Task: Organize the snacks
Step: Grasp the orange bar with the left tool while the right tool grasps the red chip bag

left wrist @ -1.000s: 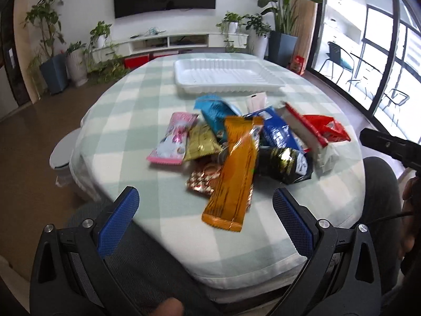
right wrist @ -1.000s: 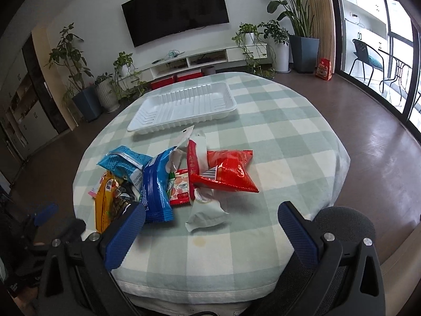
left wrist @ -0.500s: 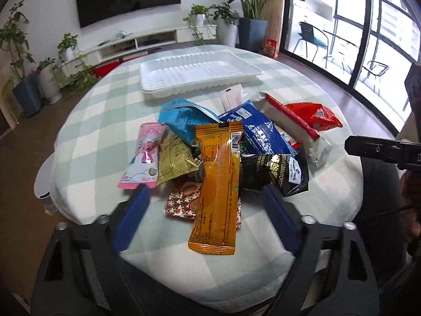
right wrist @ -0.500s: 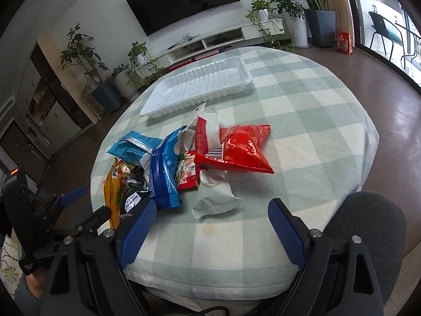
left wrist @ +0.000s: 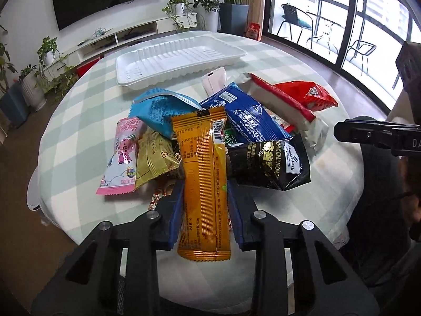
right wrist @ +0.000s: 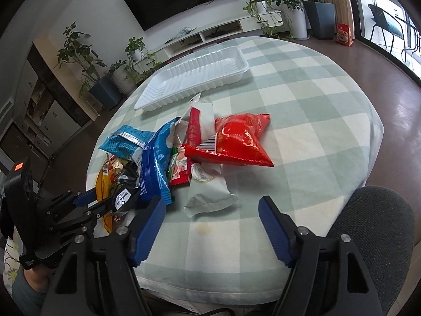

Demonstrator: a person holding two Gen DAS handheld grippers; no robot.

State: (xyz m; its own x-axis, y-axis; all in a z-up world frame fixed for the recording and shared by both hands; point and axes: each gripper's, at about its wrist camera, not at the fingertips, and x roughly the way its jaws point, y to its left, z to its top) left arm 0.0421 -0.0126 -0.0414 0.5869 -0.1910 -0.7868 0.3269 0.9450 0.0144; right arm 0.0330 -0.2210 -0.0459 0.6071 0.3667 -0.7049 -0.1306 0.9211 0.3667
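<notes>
A heap of snack packets lies on the checked tablecloth (left wrist: 79,142). On top is a long orange packet (left wrist: 202,158). My left gripper (left wrist: 205,184) has it between its blue pads; the jaws are closing and the pads meet its two long edges. Beside it lie a black packet (left wrist: 271,160), a dark blue one (left wrist: 247,118), a pink one (left wrist: 121,155) and a red one (right wrist: 236,142). My right gripper (right wrist: 210,205) is closing too, its pads wide apart on either side of a white packet's (right wrist: 208,192) near end, not touching it. The white tray (left wrist: 179,58) stands empty behind the heap.
The table is round, with its near edge just below both grippers. A grey padded seat (right wrist: 373,226) sits at the right of the right wrist view. The person's hand (right wrist: 29,276) holds the left gripper at far left. Plants and a TV shelf line the far wall.
Both grippers have come down closer to the heap. The left jaws have narrowed from wide open to the orange packet's edges. The right jaws have narrowed a little.
</notes>
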